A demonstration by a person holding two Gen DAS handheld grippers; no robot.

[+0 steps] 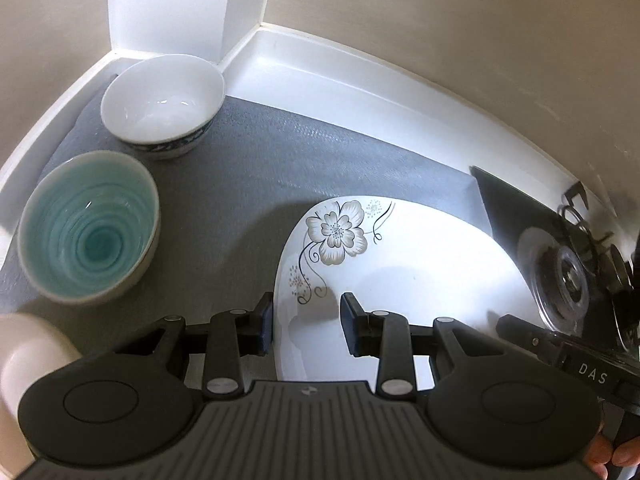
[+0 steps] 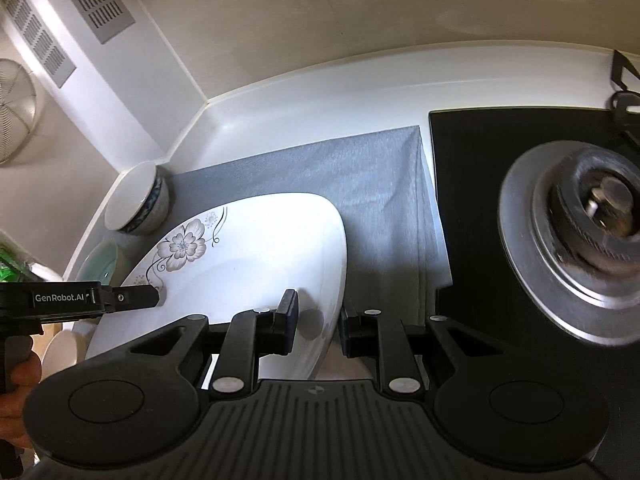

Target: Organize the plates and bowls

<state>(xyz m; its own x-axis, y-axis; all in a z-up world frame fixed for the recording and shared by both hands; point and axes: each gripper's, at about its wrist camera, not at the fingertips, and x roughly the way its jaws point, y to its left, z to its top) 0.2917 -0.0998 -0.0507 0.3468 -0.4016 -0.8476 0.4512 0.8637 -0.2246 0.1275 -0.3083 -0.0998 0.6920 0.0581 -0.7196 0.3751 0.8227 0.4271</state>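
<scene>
A large white plate with a grey flower print (image 1: 400,264) (image 2: 256,248) is held over the grey mat (image 1: 256,176) (image 2: 360,184). My left gripper (image 1: 306,324) straddles the plate's left rim, its jaws apart around the edge. My right gripper (image 2: 318,326) straddles the plate's right rim in the same way. A teal bowl (image 1: 88,228) (image 2: 98,264) sits on the mat at the left. A white bowl with a blue pattern (image 1: 164,104) (image 2: 138,204) stands behind it in the corner. Whether either gripper clamps the rim is unclear.
A black stove top with a metal burner (image 2: 580,248) (image 1: 560,272) lies right of the mat. White raised counter edges (image 1: 360,68) and beige walls enclose the corner. Another white dish (image 1: 28,356) sits at the lower left. A wire basket (image 2: 12,108) hangs on the left.
</scene>
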